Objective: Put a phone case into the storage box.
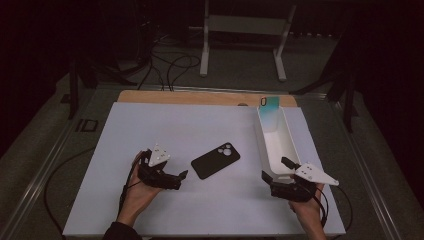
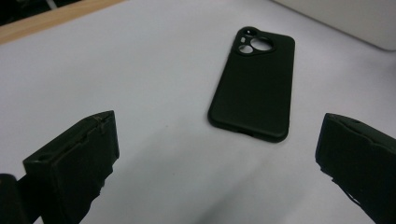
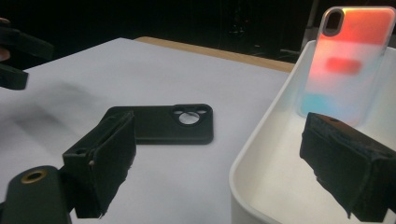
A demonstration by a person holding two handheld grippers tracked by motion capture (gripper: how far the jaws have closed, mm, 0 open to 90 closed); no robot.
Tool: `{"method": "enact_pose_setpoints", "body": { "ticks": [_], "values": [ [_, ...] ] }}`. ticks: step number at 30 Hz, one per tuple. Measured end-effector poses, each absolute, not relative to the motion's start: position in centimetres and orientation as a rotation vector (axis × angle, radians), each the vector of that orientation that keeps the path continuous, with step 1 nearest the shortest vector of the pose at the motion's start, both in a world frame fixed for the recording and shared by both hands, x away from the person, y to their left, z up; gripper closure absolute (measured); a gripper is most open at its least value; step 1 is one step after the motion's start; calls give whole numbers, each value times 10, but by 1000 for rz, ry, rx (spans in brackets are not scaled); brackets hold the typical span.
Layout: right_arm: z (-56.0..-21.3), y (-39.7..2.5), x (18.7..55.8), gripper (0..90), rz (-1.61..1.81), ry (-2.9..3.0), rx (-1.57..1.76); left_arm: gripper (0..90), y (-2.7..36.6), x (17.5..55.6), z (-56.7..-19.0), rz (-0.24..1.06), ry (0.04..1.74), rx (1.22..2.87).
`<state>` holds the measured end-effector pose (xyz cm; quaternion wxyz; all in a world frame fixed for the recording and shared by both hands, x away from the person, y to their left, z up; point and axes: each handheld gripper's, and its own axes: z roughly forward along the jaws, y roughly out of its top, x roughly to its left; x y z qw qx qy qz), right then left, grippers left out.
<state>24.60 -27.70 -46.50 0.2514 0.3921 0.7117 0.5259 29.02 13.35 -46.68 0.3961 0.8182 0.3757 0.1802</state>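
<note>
On the white tabletop [image 1: 150,210], near its middle, lies a black phone case [image 1: 215,160], back up with the camera cutouts at its far-right end, its long axis slanting from near-left to far-right. It sits just right of the left gripper [image 1: 181,176], whose jaws stand wide apart and empty; that hand looks the nearer one. The right gripper [image 1: 276,168], also spread and holding nothing, straddles the near end of a white bin [image 1: 267,145], where a glossy iridescent case [image 1: 269,112] leans upright at the far end.
</note>
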Motion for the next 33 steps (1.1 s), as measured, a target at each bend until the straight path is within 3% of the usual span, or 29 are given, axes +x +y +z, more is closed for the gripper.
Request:
{"method": "enact_pose_setpoints", "body": {
  "ticks": [33],
  "values": [
    [-465,-277,247,108,1419,1946,1057,2,78,327,-488,347,897,2260]
  ]
}}
